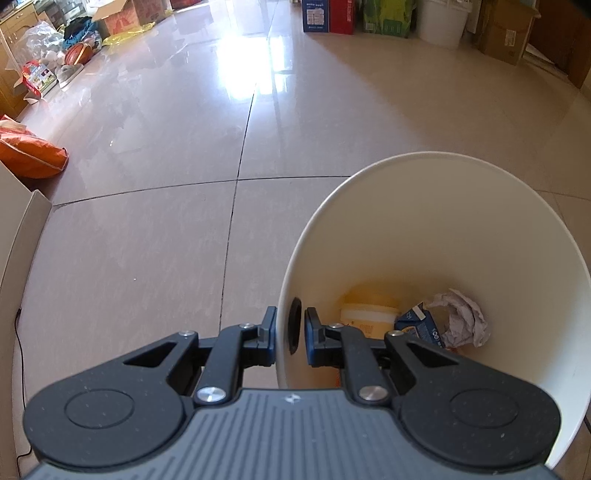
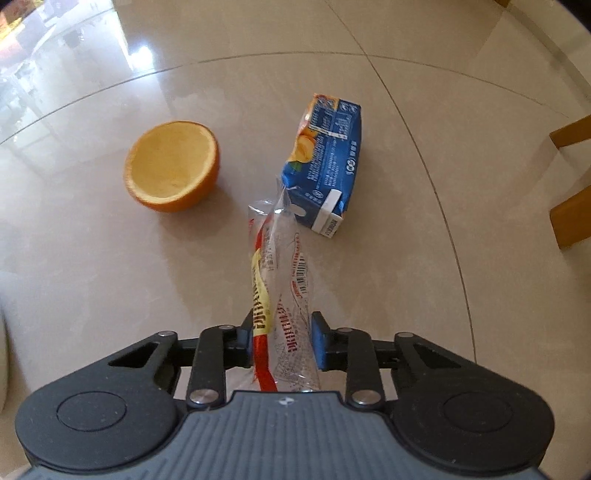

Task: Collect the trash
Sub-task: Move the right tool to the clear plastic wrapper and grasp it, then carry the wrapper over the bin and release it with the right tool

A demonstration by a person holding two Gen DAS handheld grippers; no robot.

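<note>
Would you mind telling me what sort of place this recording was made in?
Probably a lived-in home: a glossy beige tiled floor, stacked cardboard boxes along the far wall, and an orange basketball among bags and shoes.

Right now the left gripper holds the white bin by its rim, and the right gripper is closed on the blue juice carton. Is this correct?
Not quite. The right wrist view shows the right gripper closed on the clear plastic wrapper; the blue juice carton lies untouched beyond it. The left gripper does hold the white bin by its rim.
</note>
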